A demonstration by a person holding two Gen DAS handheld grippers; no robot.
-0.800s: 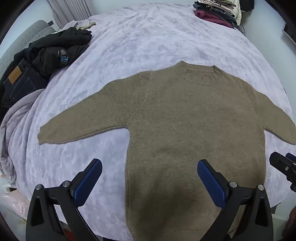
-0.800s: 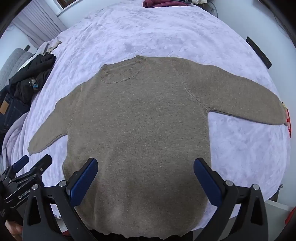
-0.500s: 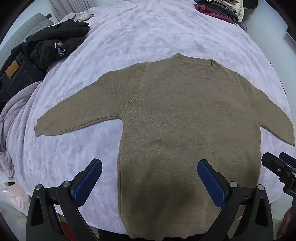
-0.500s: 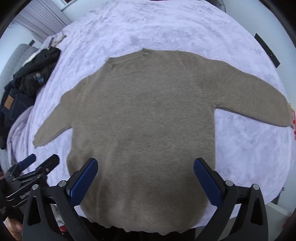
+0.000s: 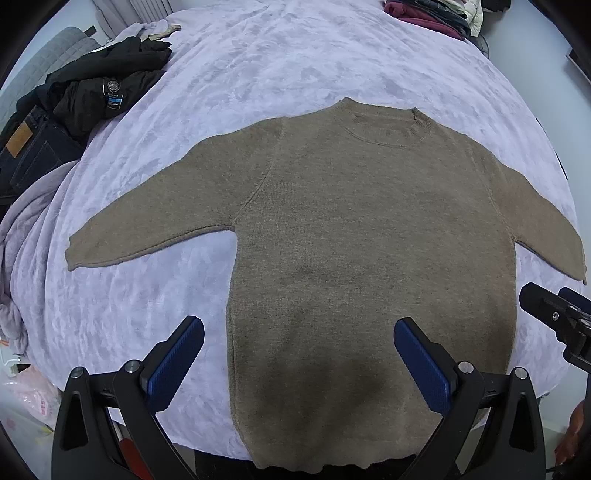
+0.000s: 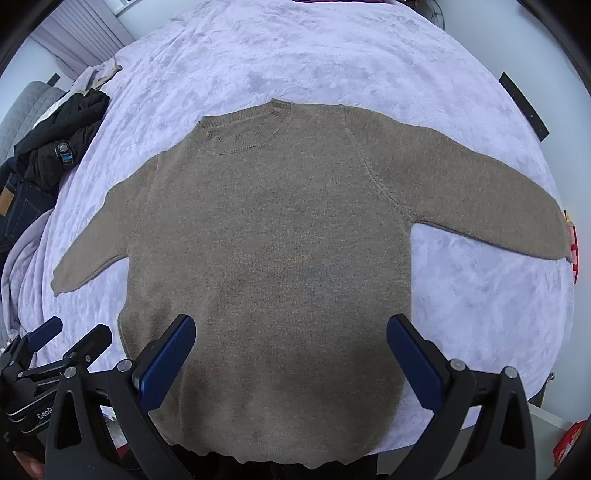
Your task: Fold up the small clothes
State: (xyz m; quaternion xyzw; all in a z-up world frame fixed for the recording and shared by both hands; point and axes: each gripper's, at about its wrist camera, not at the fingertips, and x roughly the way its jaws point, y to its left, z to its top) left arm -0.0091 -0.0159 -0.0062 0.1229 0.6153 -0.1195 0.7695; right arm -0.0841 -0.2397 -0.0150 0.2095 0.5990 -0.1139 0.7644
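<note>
Two grippers hang above the near edge of the bed, both pointing steeply down, both with blue pads spread wide and nothing between them. Left gripper (image 5: 299, 354) is over the sweater's left side near the hem, its left pad above bare blanket, its right pad above the knit. Right gripper (image 6: 291, 350) hovers just beside it, over the lower middle of the sweater, neither touching the fabric. Under them the sweater (image 5: 369, 236), a brown crew-neck knit, lies flat and face up on the lilac blanket (image 5: 295, 55), collar pointing away, both sleeves stretched out to the sides, hem at the near edge. Farther off on the left sits a heap of dark clothes (image 5: 99, 92) with jeans (image 5: 26, 147) beside it, and a stack of folded clothes (image 5: 436, 14) at the far corner.
</note>
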